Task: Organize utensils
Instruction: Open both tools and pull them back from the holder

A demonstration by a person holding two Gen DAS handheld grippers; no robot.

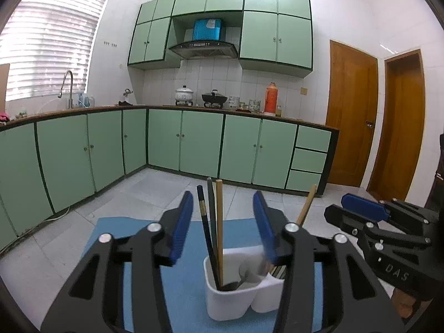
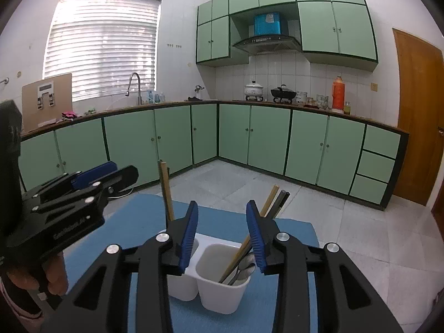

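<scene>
A white two-compartment utensil holder (image 1: 233,299) (image 2: 222,294) stands on a blue mat (image 1: 188,285) (image 2: 230,216). One compartment holds a wooden chopstick (image 1: 219,222) (image 2: 267,202), dark chopsticks (image 1: 206,222) (image 2: 281,201) and a metal spoon (image 2: 244,266). The other compartment holds a single wooden chopstick (image 1: 306,208) (image 2: 166,191). My left gripper (image 1: 223,222) (image 2: 105,174) is open and empty above the holder. My right gripper (image 2: 222,230) (image 1: 358,205) is open and empty, also above the holder.
The mat lies on a surface above a grey tiled floor (image 2: 347,222). Green cabinets (image 1: 194,141) line the back and left walls under a counter with pots, a red flask (image 1: 271,97) and a sink tap (image 2: 134,86). Wooden doors (image 1: 352,111) stand at the right.
</scene>
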